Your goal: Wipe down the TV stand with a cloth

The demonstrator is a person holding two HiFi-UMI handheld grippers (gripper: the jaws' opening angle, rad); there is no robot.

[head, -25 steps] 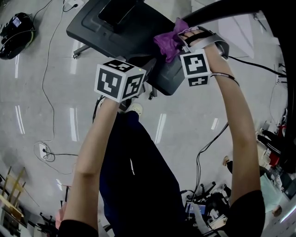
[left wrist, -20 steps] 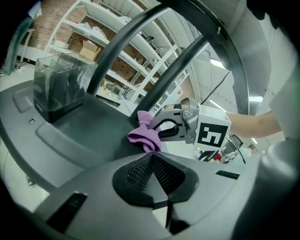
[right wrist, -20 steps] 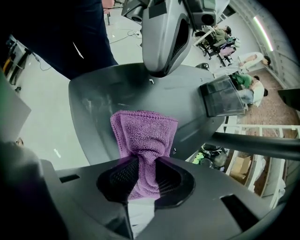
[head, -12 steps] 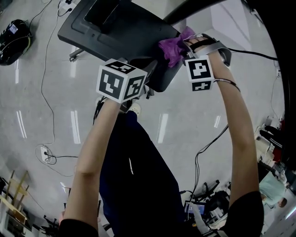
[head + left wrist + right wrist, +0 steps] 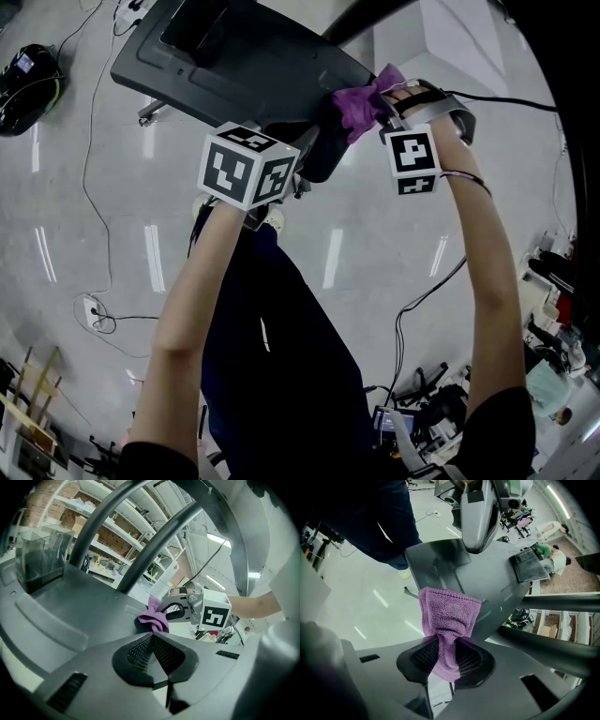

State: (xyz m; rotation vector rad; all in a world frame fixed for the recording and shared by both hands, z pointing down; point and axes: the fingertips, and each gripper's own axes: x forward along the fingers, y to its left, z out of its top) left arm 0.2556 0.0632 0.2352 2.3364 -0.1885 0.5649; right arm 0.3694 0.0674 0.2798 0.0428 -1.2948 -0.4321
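While the right gripper [image 5: 382, 94] pinches the purple microfibre cloth [image 5: 356, 101] onto the near corner of the TV stand base [image 5: 234, 70] and the left gripper [image 5: 152, 644] has jaws together on nothing, best press flat and drag along the edge.

In the head view, a marker cube [image 5: 247, 164] is covering the jaws of the left gripper [image 5: 151, 641], and the picture's top edge is cutting off the far part of the dark TV stand [image 5: 234, 66]. The right gripper [image 5: 382, 96] is hiding part of the purple cloth [image 5: 354, 103]; in the right gripper view, its jaws are concealing the cloth's pinched middle. Floor clutter [image 5: 422, 412] at lower right is appearing too small to identify. Shelf contents [image 5: 117, 536] in the left gripper view are blurring together.
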